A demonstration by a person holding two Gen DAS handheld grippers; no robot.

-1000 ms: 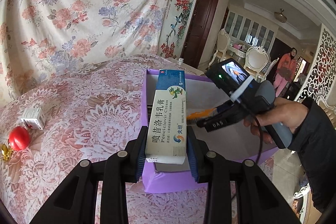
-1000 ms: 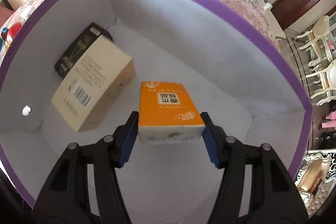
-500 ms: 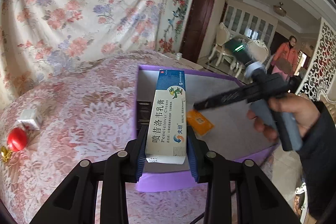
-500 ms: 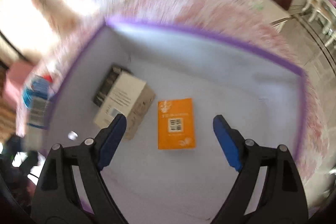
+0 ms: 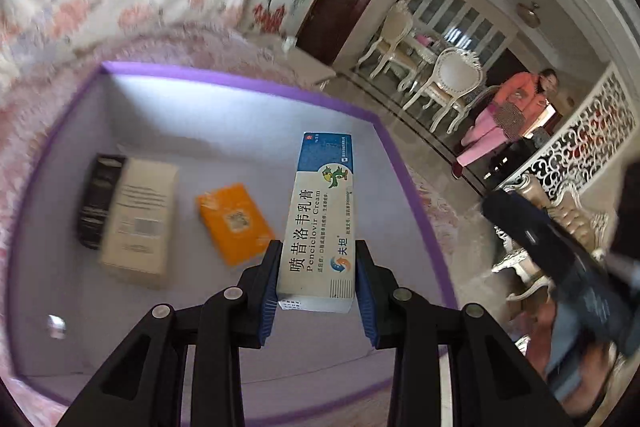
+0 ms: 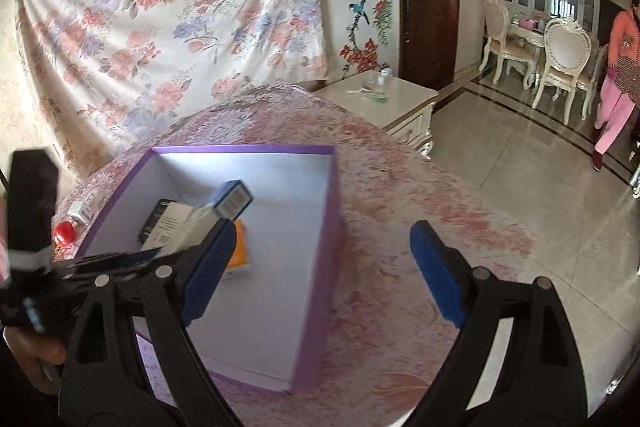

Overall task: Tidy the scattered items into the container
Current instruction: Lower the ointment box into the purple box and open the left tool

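The left gripper clamps the cream box above the purple container, where an orange packet and beige carton lie. The right gripper is spread, empty, beside the container.

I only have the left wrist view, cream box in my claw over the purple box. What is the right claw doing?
Observer: The right claw is open and holds nothing; it hangs by the purple box's right wall.
Operator: Anything left on the table outside the box?
Observer: Yes, a small red ball lies left of the box.
Operator: Only that?
Observer: No, a small white carton sits just behind the ball.
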